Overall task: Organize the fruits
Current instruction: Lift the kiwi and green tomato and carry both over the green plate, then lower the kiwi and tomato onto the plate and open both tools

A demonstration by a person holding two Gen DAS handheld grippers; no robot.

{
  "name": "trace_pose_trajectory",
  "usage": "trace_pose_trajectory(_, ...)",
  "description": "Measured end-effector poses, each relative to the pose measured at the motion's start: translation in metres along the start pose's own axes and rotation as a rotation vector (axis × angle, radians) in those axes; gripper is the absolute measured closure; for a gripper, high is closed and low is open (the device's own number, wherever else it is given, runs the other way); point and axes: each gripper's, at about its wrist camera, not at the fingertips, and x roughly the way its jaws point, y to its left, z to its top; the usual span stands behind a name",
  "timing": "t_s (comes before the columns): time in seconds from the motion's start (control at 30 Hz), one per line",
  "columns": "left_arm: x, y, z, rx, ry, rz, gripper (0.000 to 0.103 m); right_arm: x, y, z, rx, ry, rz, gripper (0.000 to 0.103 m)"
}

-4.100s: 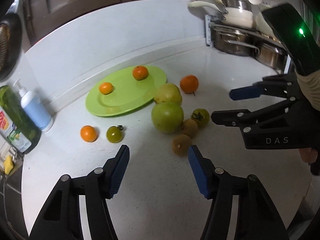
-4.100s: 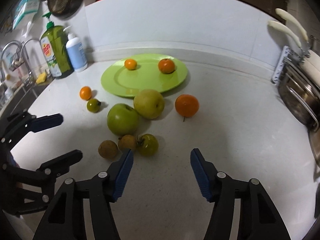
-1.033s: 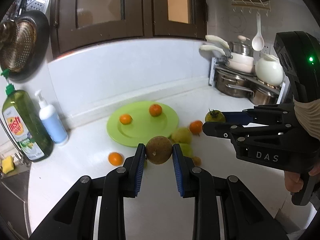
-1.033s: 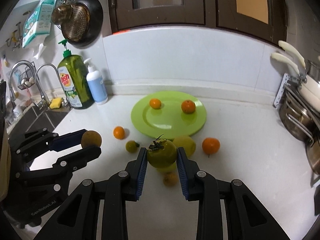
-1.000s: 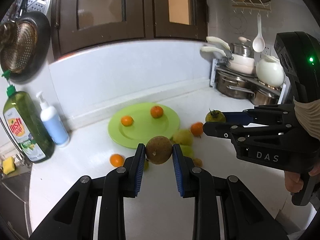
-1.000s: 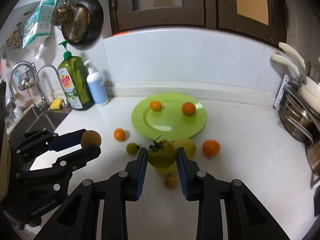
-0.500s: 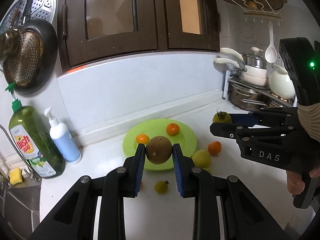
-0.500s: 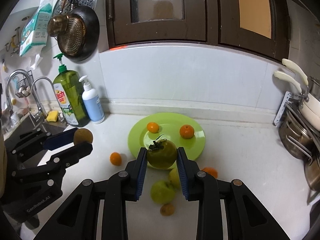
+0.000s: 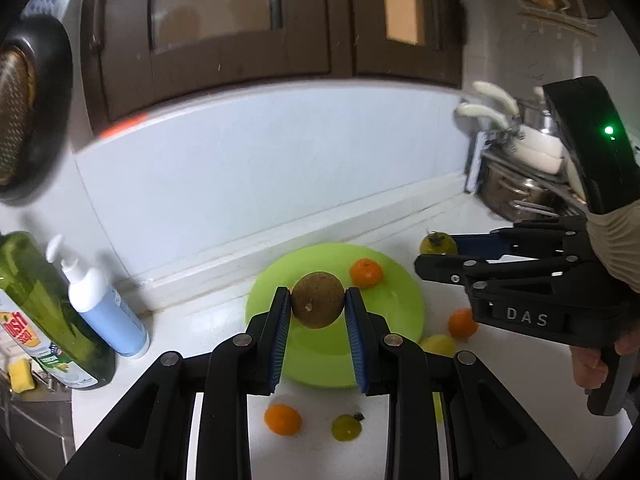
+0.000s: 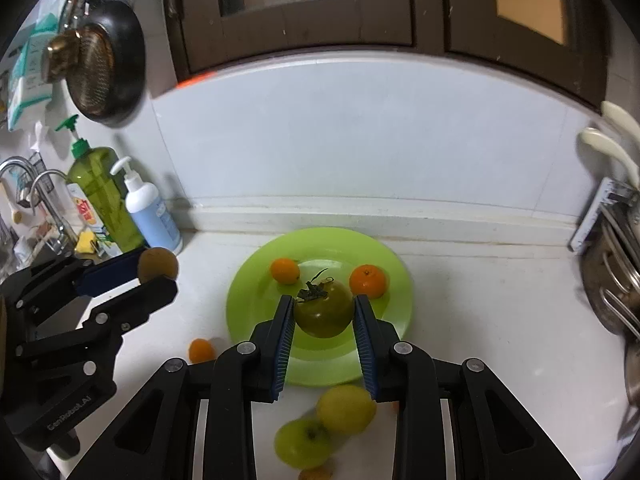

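Left gripper: the left gripper (image 9: 318,312) has its blue pads clamped on a round, brown, rough-skinned fruit (image 9: 317,305), carried clear of the counter.
Right gripper: the right gripper (image 10: 323,314) is closed on a round green tomato with a dried stalk (image 10: 323,308), likewise held in the air.
Change: four seconds earlier both pairs of jaws stood open and empty above the fruit pile; a second ago each fruit was already gripped but hung short of the plate. Both now appear in front of the round lime-green plate (image 10: 320,364).
Plate contents: two small orange mandarins (image 10: 285,270) sit on the far half, well apart, as they did before.
Counter remainder: on the white countertop (image 10: 480,320) lie a green apple (image 10: 303,443), a yellow-green pear-like fruit (image 10: 346,409), further small mandarins (image 9: 282,419) and a small green tomato (image 9: 346,427).
Meaning for task: judged from the frames, two fruits are in transit at once; release onto the bare near half of the plate is the likely next step.
Risk: both fruits are round and may roll into the mandarins.
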Motion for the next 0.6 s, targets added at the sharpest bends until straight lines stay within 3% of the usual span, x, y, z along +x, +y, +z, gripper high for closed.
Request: trace_pose_trajectory(0.6, 0.116, 0.028, -0.008, -0.081, 0.256, -0.029, 0.075, 0.094, -0.02, 0.011, -0.001, 0.205, -0.052, 0.072)
